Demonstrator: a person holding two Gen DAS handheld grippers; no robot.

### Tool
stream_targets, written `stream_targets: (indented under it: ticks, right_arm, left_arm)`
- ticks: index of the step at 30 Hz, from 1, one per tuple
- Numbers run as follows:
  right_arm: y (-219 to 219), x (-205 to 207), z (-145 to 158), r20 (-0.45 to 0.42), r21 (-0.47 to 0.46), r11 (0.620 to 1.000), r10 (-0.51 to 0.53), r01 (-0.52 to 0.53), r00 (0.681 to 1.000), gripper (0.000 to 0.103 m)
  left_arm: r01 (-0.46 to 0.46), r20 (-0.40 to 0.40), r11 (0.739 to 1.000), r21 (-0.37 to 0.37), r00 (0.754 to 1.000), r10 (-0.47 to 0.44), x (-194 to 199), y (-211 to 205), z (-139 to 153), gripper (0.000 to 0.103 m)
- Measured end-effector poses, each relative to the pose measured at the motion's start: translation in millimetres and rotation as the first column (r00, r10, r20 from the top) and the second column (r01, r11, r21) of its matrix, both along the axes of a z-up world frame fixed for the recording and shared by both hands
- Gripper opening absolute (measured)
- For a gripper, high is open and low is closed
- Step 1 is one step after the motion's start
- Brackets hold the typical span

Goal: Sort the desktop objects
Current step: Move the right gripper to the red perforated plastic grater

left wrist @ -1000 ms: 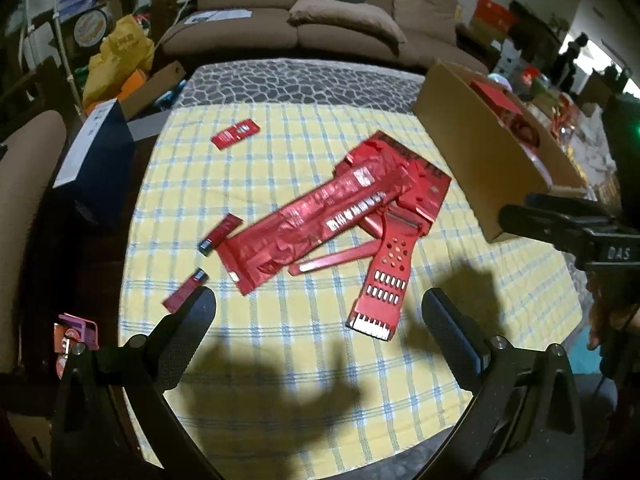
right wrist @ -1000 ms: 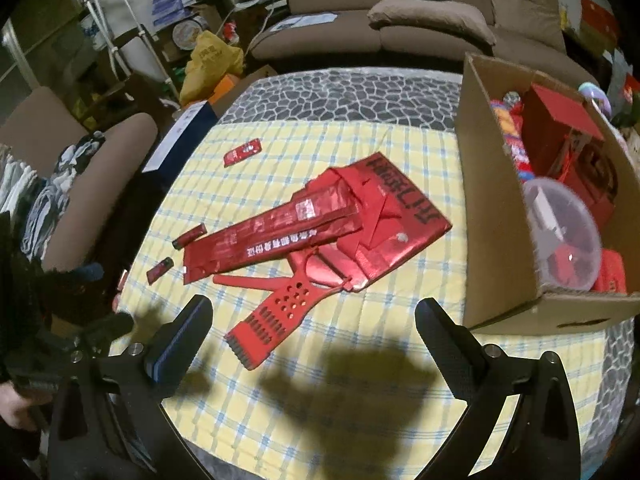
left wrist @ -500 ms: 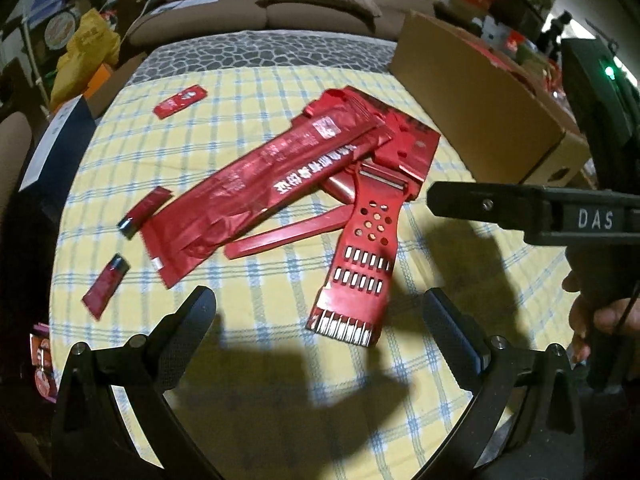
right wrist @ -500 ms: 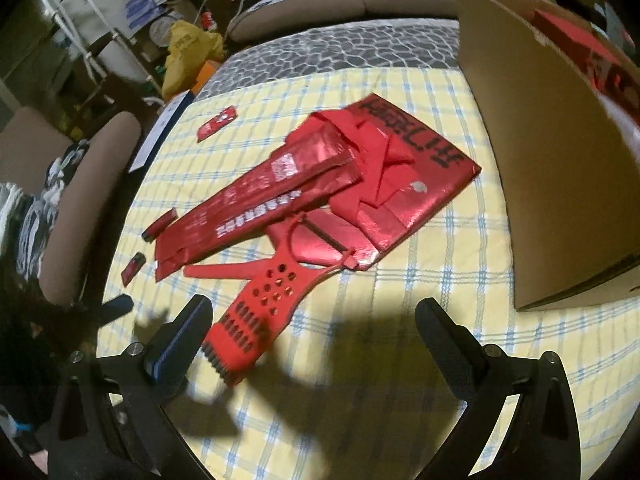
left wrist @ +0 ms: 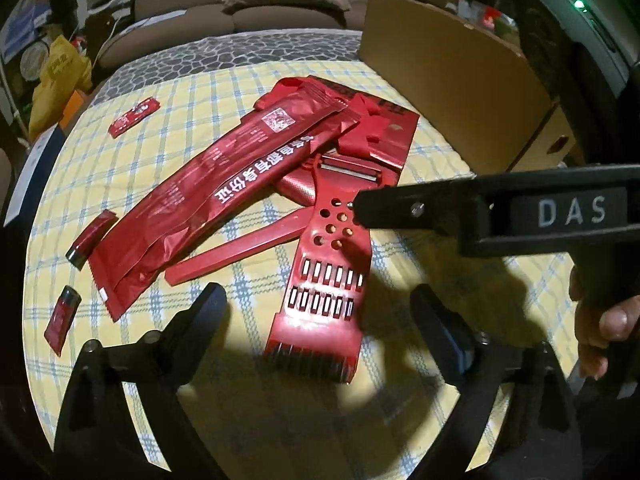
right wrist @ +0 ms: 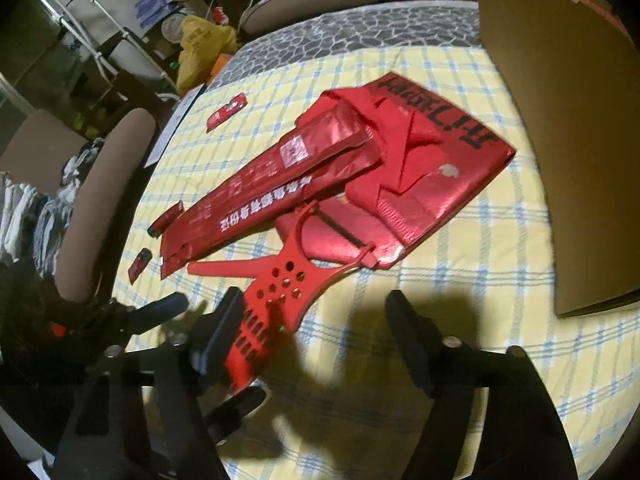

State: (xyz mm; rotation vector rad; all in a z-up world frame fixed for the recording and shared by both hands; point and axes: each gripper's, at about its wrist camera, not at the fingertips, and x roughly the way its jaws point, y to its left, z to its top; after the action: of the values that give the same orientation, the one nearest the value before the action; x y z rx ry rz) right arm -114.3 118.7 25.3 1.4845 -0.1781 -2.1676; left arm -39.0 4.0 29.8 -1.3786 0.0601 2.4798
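Observation:
A red plastic grater (left wrist: 324,280) lies on the yellow checked cloth, its toothed end towards me. My left gripper (left wrist: 320,304) hangs just above that end with the grater between its fingers. Its jaws are closing and the pads stand apart from the plastic. My right gripper (right wrist: 316,304) is low over the grater (right wrist: 280,292), its jaws closing too, with the holed part beside its left finger and nothing pressed. One of its fingers (left wrist: 480,208) reaches across the grater's holes. Long red foil packets (left wrist: 224,196) and a red bag (right wrist: 432,168) overlap the grater's far end.
A tall cardboard box (left wrist: 460,92) stands at the right of the table. A red strip (left wrist: 240,252) lies under the packets. Small red sachets (left wrist: 134,120) (left wrist: 90,236) (left wrist: 62,316) sit along the left edge. A padded chair (right wrist: 104,200) is beside the table and a sofa is behind it.
Both grippers have come down towards the grater and their jaws have narrowed. The right gripper's finger now reaches over the grater's holed part.

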Motion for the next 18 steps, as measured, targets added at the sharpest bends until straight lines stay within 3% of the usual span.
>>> stream_targets:
  ticks: [2,7,12,18]
  right_arm:
    - [2,-1,-4,0.023,-0.027,1.0,-0.006,0.007,1.0,0.059]
    - [9,-3,-7,0.061,-0.073,0.997,-0.027,0.031,0.998,0.049]
    - [11,-4,-8,0.081,-0.082,0.996,-0.036,0.043,0.996,0.038]
    - [2,-1,-11,0.095,-0.1,0.995,-0.007,0.016,0.995,0.036]
  left_arm:
    - [0.003,0.002,1.0,-0.001,1.0,-0.003,-2,1,-2,0.081]
    - [0.004,0.02,1.0,0.009,1.0,-0.004,-5,1,-8,0.069]
    - [0.011,0.048,0.999,0.045,0.999,-0.013,-6,1,-12,0.048]
    - [0.002,0.064,0.994,0.105,0.998,-0.008,-4,-4,-12,0.046]
